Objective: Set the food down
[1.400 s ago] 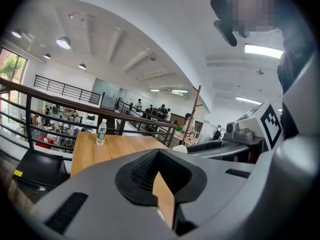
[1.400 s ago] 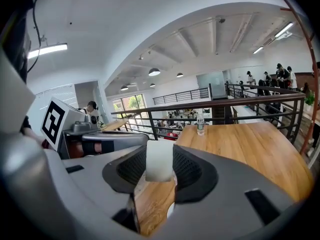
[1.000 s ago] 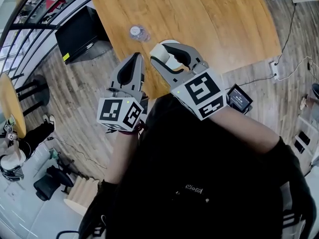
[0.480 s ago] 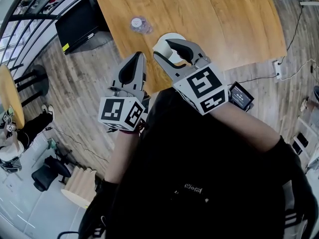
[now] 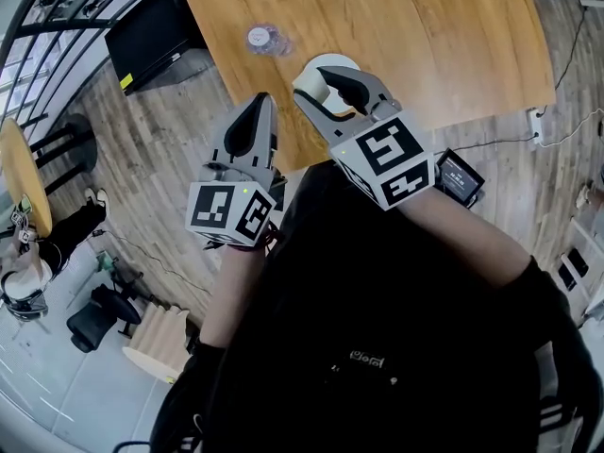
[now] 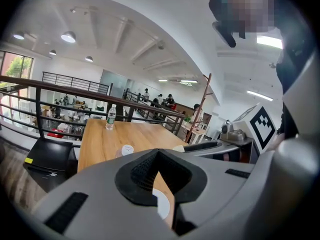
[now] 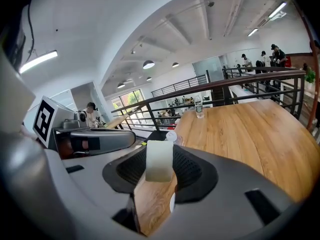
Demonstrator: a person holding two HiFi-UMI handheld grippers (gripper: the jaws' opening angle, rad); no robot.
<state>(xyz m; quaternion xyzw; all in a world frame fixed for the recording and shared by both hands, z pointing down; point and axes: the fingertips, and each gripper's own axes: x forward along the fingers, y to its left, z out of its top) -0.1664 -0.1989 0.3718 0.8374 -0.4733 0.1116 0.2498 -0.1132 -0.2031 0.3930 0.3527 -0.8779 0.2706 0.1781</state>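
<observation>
My right gripper [image 5: 327, 81] is shut on a pale, whitish piece of food [image 5: 319, 70], held just above the near edge of the wooden table [image 5: 425, 45]. In the right gripper view the food [image 7: 159, 160] stands as a pale block squeezed between the dark pads of that gripper [image 7: 159, 166]. My left gripper [image 5: 260, 107] hangs to its left, off the table's near left corner, jaws together and empty. In the left gripper view that gripper [image 6: 158, 176] shows only a thin slit of table [image 6: 100, 139].
A small clear container with a white cap [image 5: 262, 38] lies on the table ahead of the grippers. A water bottle [image 6: 111, 118] stands upright at the far end. A black cabinet [image 5: 151, 55] sits left of the table, a black device [image 5: 458, 177] on the floor at right.
The right gripper has carried the food a little forward, further over the table's near edge. The left gripper has barely moved.
</observation>
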